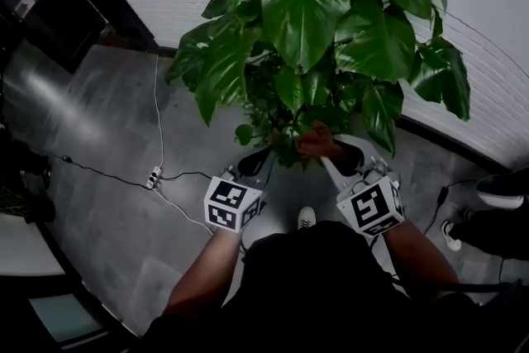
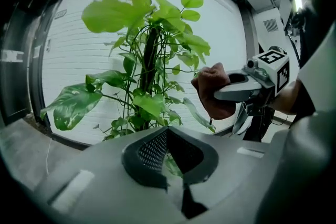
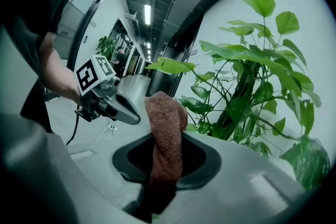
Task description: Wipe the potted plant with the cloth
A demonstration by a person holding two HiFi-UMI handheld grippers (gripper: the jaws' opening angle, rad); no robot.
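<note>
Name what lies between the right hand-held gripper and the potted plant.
The reddish-brown terry cloth, clamped in the right hand-held gripper; the right gripper view shows it.

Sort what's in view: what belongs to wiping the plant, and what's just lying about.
Belongs to the job: potted plant; brown cloth, clamped in the jaws of the right gripper; left gripper.
Just lying about: white power strip and its cable on the floor; a bystander's shoes.

Black short-sleeved top (image 1: 331,277); white shoe (image 1: 307,217) beneath it. Pale grey left tool (image 1: 254,165) and right tool (image 1: 340,155), each with a white cube (image 1: 231,204) of black square markers.
</note>
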